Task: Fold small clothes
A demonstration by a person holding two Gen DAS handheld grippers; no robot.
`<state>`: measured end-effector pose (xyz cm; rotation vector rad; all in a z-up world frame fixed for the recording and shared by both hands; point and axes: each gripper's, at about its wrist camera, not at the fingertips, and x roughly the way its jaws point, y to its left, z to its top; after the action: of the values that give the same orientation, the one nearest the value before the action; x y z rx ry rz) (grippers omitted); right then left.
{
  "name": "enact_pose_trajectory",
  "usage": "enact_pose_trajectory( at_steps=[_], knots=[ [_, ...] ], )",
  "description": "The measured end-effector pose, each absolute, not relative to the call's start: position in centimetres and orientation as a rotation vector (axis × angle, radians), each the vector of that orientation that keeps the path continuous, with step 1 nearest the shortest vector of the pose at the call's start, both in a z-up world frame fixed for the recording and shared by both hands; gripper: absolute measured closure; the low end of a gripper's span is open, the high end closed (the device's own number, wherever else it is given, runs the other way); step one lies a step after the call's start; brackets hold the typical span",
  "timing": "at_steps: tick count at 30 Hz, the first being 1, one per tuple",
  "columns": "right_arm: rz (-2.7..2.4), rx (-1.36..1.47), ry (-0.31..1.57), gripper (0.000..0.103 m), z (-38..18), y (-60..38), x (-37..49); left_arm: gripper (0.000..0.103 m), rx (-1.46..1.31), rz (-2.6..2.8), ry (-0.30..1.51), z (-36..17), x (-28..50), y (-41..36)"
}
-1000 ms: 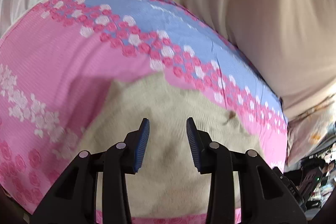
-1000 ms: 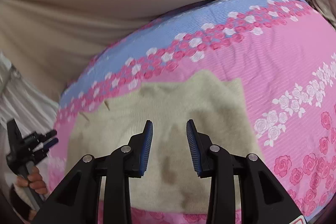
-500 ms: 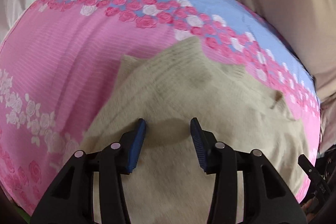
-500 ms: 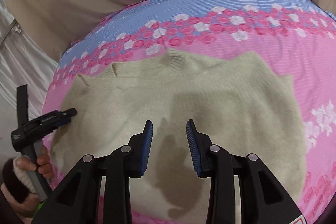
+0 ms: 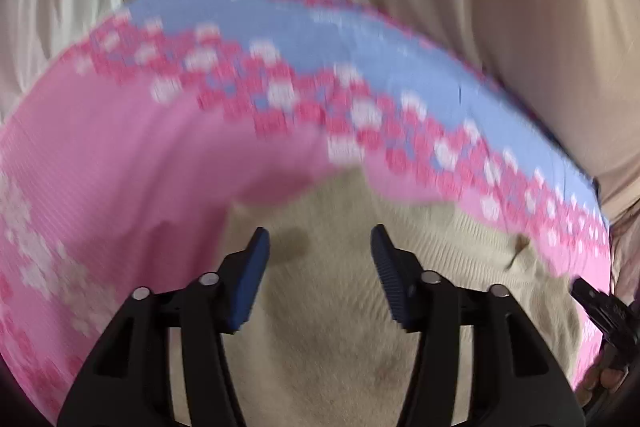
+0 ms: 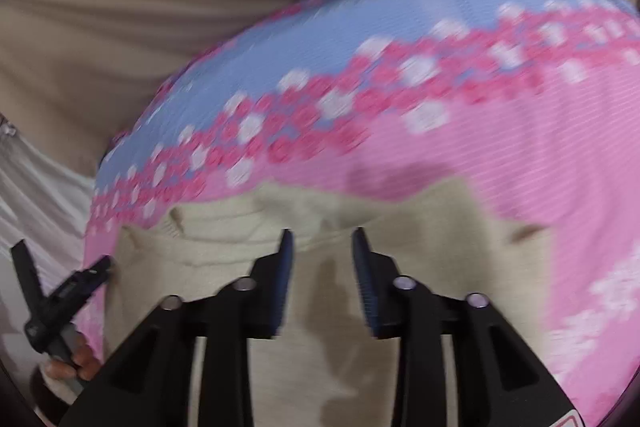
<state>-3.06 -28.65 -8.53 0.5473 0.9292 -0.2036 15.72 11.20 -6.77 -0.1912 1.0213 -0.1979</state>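
Now, beige knit sweater [image 5: 340, 339] lying flat on the pink-and-blue floral bedsheet [image 5: 120, 163], left tongs [image 5: 320, 259] just opening, hovering empty above it, right tongs [image 6: 322, 259] also just opening, nothing gripped, near the collar.

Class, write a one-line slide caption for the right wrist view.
Open right hand-held gripper above a beige sweater lying on a pink floral sheet.

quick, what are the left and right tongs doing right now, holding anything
Left tongs: open, just been opening, nothing gripped, above the beige sweater.
Right tongs: open, just been opening, nothing gripped, above the sweater.
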Motion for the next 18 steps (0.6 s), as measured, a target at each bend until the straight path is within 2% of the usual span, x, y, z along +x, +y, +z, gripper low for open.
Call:
enact_pose_trajectory(
  at_steps=[1, 3, 4, 5, 6, 7, 8, 9, 12, 14, 16, 18],
  knots=[
    [-0.233, 0.525, 0.932, 0.051, -8.5, -29.6, -3.6, 0.027, -0.186, -0.192, 1.020, -6.8, 16.3, 11.4],
    [-0.260, 0.540, 0.984, 0.050, -9.8, -31.3, -4.0, 0.025, -0.162, -0.185, 1.072, -8.2, 18.0, 11.3],
    [-0.263, 0.560, 1.020, 0.050, -10.9, -32.0, -3.9, 0.032, -0.154, -0.190, 1.110, -9.3, 18.7, 11.2],
    [-0.268, 0.573, 1.039, 0.052, -12.1, -32.4, -3.8, 0.045, -0.143, -0.200, 1.139, -10.3, 19.2, 10.9],
    [-0.261, 0.586, 1.057, 0.063, -13.3, -32.5, -3.6, 0.063, -0.123, -0.217, 1.169, -11.3, 19.6, 10.6],
    [-0.234, 0.626, 1.055, 0.094, -13.7, -32.4, -3.7, 0.077, -0.110, -0.224, 1.156, -11.1, 19.6, 10.4],
    [-0.225, 0.659, 1.005, 0.094, -13.2, -32.5, -4.2, 0.089, -0.130, -0.252, 1.136, -10.5, 19.6, 10.4],
    [-0.205, 0.684, 0.925, 0.095, -11.7, -32.5, -4.8, 0.094, -0.173, -0.283, 1.124, -9.6, 19.7, 10.7],
    [-0.216, 0.656, 0.854, 0.095, -9.8, -33.2, -4.9, 0.094, -0.193, -0.254, 1.093, -8.5, 20.3, 10.9],
    [-0.220, 0.657, 0.900, 0.092, -11.5, -34.1, -3.6, 0.093, -0.169, -0.218, 1.113, -9.8, 21.5, 10.5],
    [-0.275, 0.679, 1.016, 0.091, -14.3, -35.1, -2.8, 0.085, -0.173, -0.182, 1.177, -12.2, 22.9, 10.4],
    [-0.267, 0.709, 0.947, 0.090, -13.0, -34.8, -4.6, 0.082, -0.211, -0.182, 1.154, -11.1, 22.4, 10.8]
  ],
)
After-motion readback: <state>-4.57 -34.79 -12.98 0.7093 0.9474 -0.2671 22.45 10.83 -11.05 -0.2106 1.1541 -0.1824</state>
